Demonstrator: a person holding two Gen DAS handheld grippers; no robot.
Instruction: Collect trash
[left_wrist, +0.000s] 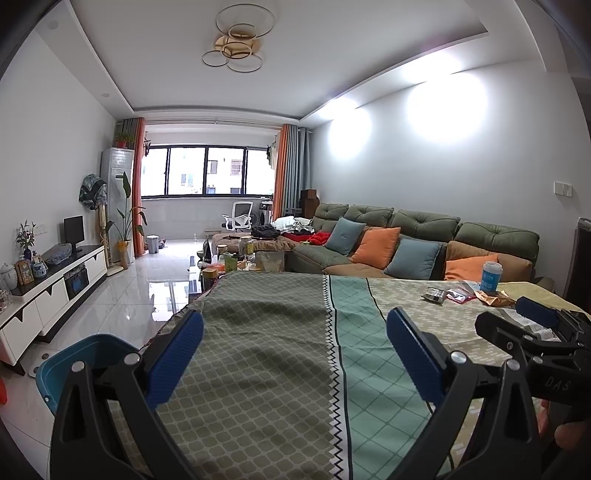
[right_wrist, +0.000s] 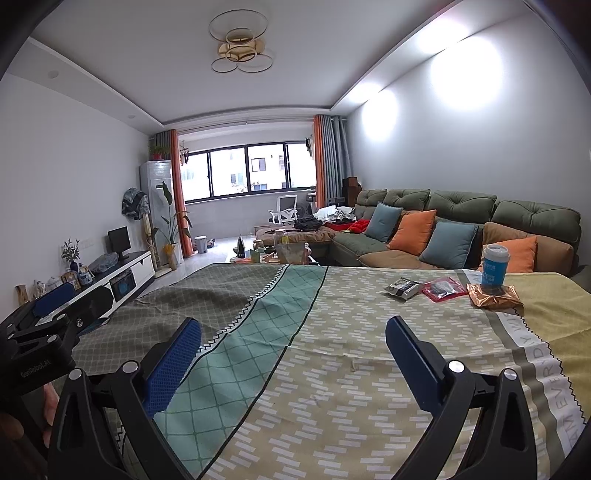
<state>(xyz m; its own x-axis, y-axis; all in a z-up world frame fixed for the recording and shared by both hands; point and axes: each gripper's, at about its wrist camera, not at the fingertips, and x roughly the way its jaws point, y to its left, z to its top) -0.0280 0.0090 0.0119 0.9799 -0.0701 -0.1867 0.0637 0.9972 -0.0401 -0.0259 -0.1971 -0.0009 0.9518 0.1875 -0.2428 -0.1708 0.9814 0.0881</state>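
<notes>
Left claw (left_wrist: 295, 354) and right claw (right_wrist: 293, 356), both spread wide and empty, above the cloth-covered surface (right_wrist: 332, 369). Trash lies at the far right: grey wrapper (right_wrist: 403, 287), red packet (right_wrist: 444, 288), copper foil bag (right_wrist: 495, 297) beside a lidded blue cup (right_wrist: 494, 266). Blue bin (left_wrist: 66, 365) stands on the floor at left; contents not visible.

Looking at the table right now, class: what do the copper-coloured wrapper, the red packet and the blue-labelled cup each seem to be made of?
Copper-coloured wrapper: likely metallised foil or film; it is crinkled with sharp glints.
Red packet: probably glossy plastic film; it lies flat with a sheen and what may be a clear window.
Blue-labelled cup: perhaps paper or plastic with a pale lid; its matte printed sleeve leaves that open.
</notes>
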